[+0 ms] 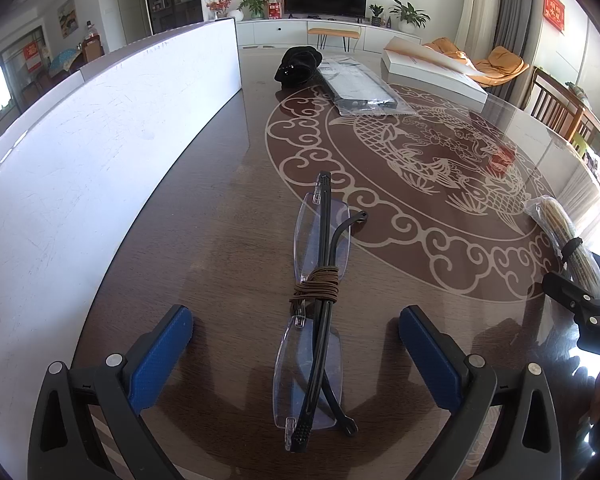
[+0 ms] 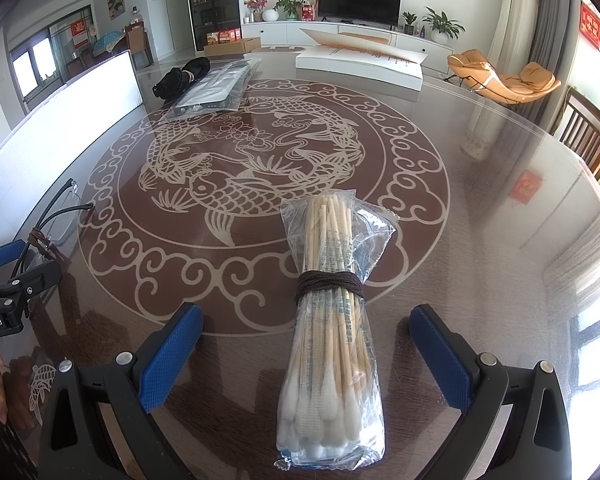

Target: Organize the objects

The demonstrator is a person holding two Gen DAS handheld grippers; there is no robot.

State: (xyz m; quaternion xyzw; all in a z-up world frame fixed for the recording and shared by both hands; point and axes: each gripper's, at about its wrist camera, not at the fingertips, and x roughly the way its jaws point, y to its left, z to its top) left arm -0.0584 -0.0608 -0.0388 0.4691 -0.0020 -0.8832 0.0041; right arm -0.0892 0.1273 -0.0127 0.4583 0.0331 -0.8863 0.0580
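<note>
Here, with your left gripper (image 1: 296, 336) spread wide around the cord-tied glasses (image 1: 314, 308) and your right gripper (image 2: 306, 340) equally agape astride the bagged swabs (image 2: 332, 332), both seemingly flat on the table (image 2: 480, 220), close squarely at each binding.

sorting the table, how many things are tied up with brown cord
2: the folded glasses between the left gripper's open fingers, and the cotton swab pack between the right gripper's. Far items unclear.

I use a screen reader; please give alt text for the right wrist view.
An open hand-held gripper with blue pads straddles a clear plastic bag of wooden cotton swabs, bound with brown cord, lying on a glossy brown table with a fish motif.
</note>
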